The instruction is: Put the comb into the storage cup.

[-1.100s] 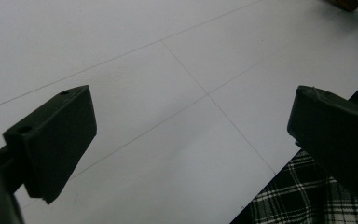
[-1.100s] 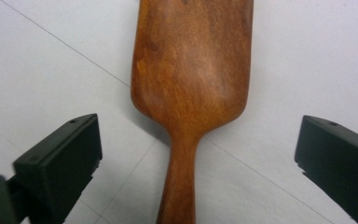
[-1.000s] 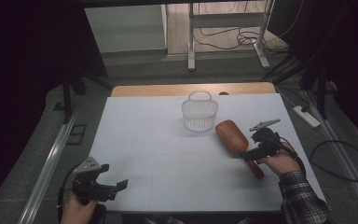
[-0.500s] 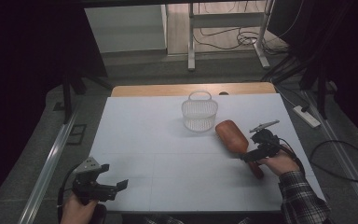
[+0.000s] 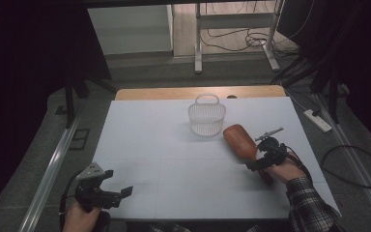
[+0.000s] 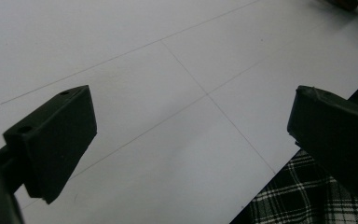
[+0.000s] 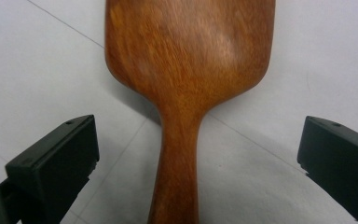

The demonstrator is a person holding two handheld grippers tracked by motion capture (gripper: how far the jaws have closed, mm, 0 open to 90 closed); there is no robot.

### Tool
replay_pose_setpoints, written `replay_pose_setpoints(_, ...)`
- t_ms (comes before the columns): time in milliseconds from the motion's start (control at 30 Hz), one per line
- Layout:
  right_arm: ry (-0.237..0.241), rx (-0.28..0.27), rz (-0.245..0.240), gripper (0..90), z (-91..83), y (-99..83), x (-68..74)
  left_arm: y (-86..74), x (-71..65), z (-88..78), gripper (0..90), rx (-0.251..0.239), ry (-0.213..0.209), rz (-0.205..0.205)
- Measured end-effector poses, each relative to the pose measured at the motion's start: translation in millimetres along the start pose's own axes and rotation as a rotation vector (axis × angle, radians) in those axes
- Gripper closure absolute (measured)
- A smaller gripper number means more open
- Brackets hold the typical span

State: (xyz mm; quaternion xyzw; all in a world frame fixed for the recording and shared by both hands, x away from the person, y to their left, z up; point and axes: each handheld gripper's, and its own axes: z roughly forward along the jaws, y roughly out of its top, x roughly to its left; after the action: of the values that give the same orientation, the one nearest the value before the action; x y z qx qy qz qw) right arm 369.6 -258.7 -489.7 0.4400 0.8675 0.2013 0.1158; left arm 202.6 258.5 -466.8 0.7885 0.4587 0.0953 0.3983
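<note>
Brown wood, warm and grained, dominates the right gripper view: a wooden paddle (image 7: 186,79) lies flat on the white table (image 7: 37,60), its broad rounded blade at the top and its narrow handle running down between the two black jaws. Those jaws stand wide apart, one on each side of the handle, with clear white table showing between each jaw and the wood, so nothing is gripped.

From the high view, the same wooden paddle (image 5: 240,140) lies at the right side of the table, its blade pointing toward a small white wire basket (image 5: 206,117) that stands upright just beyond it, near the table's far edge. The right gripper (image 5: 262,164) sits over the handle end, held by a hand with a plaid sleeve (image 5: 310,204) behind it. This view is too distant to show the gap between jaws and handle.

The left gripper (image 5: 118,194) is at the near left corner, well apart from the paddle and basket. Its own view shows both jaws spread wide over bare white table (image 6: 168,93) with thin pencil lines, holding nothing, and a patch of plaid cloth (image 6: 307,196) beyond the table edge.
</note>
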Motion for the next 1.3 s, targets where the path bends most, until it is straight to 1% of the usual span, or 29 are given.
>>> replay_pose_setpoints(167,-0.003,0.029,0.013,0.0,4.3,-0.5,-0.6,0.0,0.1,0.1,2.2,0.0,-0.001,0.0)
replay_pose_setpoints(333,-0.004,0.052,0.014,0.0,7.5,-0.3,-0.2,0.1,0.0,0.1,2.2,0.001,-0.001,0.001)
replay_pose_setpoints(467,-0.007,0.056,0.012,0.0,7.8,-0.2,0.6,0.1,0.0,0.2,2.2,0.001,-0.002,0.001)
replay_pose_setpoints(633,-0.012,0.067,0.028,0.2,8.4,0.1,1.5,0.2,-0.1,0.3,2.2,0.002,-0.002,0.002)
replay_pose_setpoints(700,-0.012,0.064,0.023,4.0,8.2,0.2,2.1,0.3,-0.2,0.5,2.2,0.003,-0.001,0.002)
replay_pose_setpoints(767,-0.02,0.06,0.021,10.0,7.1,0.8,2.5,0.3,-0.2,0.5,2.2,0.003,-0.001,0.002)
replay_pose_setpoints(833,-0.006,0.051,0.016,18.8,6.0,1.0,2.8,0.3,-0.2,0.6,2.2,0.003,-0.001,0.001)
replay_pose_setpoints(967,-0.003,0.047,0.011,33.1,3.8,1.9,3.8,0.4,-0.2,0.6,2.2,0.004,-0.002,0.002)
replay_pose_setpoints(1000,0.008,0.045,0.012,37.0,3.0,2.4,3.9,0.4,-0.2,0.7,2.2,0.005,-0.001,0.002)
replay_pose_setpoints(1133,0.027,0.055,0.011,47.6,3.4,3.4,5.1,0.6,-0.2,0.7,2.3,0.008,0.0,0.005)
replay_pose_setpoints(1200,0.023,0.062,0.007,51.8,4.0,3.9,5.5,0.6,-0.2,0.7,2.3,0.009,0.0,0.006)
replay_pose_setpoints(1300,0.024,0.056,0.001,59.1,3.5,4.8,6.2,0.7,-0.2,0.9,2.3,0.009,-0.001,0.006)
